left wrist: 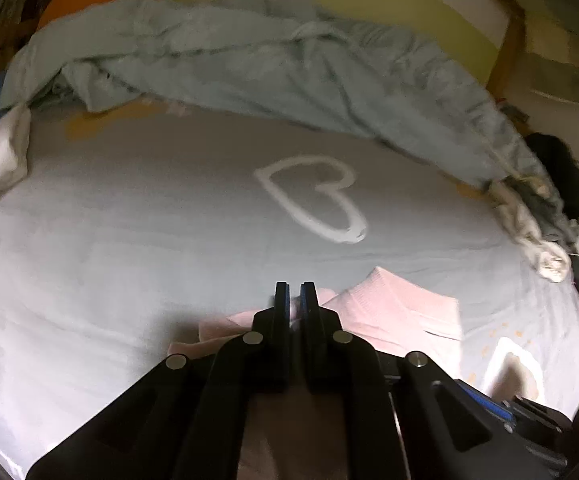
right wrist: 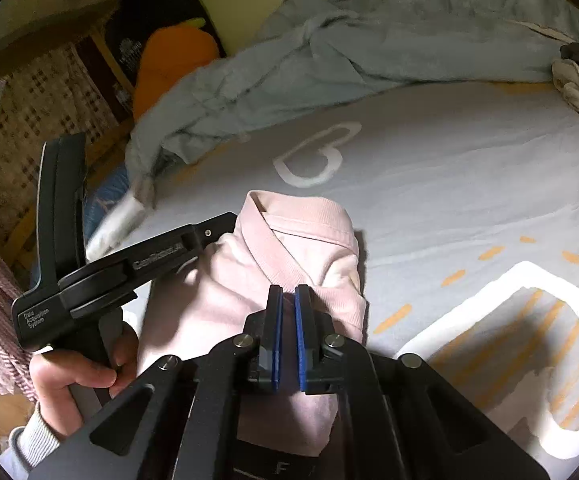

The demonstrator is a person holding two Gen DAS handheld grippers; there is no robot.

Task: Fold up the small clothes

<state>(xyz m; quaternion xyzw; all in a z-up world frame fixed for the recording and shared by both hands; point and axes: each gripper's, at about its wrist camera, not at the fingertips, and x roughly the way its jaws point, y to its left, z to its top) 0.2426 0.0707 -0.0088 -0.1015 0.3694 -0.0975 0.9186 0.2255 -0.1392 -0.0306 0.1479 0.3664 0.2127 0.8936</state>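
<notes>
A pale pink small garment (right wrist: 309,248) lies partly folded on the light blue bed sheet (right wrist: 449,184), its ribbed collar turned away from me. My right gripper (right wrist: 288,294) is shut on the garment's near edge, with pink cloth pinched between the blue pads. In the left wrist view my left gripper (left wrist: 295,290) is shut on a bunched fold of the same pink garment (left wrist: 401,312). From the right wrist view the left gripper (right wrist: 230,219) reaches the garment's left side, held by a person's hand (right wrist: 77,372).
A crumpled light blue duvet (left wrist: 249,52) lies across the far side of the bed. The sheet carries a white heart print (left wrist: 313,200). A heap of pale and dark clothes (left wrist: 537,240) sits at the right edge. An orange cushion (right wrist: 169,64) and a woven panel (right wrist: 29,120) are at the left.
</notes>
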